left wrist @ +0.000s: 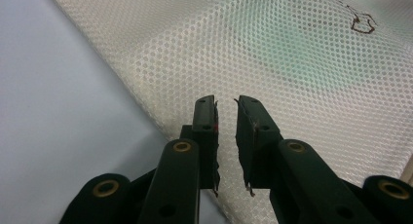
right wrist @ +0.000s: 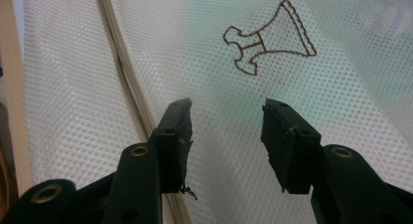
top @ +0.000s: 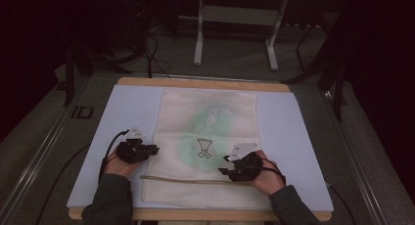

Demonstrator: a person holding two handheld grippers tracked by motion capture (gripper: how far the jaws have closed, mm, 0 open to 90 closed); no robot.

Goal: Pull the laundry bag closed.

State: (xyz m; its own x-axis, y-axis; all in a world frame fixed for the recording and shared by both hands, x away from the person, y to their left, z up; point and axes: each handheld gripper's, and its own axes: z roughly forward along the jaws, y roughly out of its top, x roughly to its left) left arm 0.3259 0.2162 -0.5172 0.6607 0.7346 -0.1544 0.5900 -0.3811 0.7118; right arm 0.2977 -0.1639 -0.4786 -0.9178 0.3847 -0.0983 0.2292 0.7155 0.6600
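Both tools hover open over a white mesh bag point(top: 208, 146) on the tabletop.
Left tool point(left wrist: 226, 136), jaws narrowly parted, sits at the bag's left edge; right tool point(right wrist: 226, 141), jaws wide, by its drawstring cord point(right wrist: 129, 87).

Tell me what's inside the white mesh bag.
Through the mesh bag a pale green mass shows, likely folded cloth. The mesh blurs it, so what it is cannot be told. The brown outline is printed on the bag itself.

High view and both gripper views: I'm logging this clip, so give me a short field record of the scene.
item: white mesh laundry bag with a brown dress outline, lying flat
contents: something green inside, blurred
surface: pale blue mat on wooden table
left claw: narrowly open over the bag's edge
right claw: open above the mesh, holding nothing
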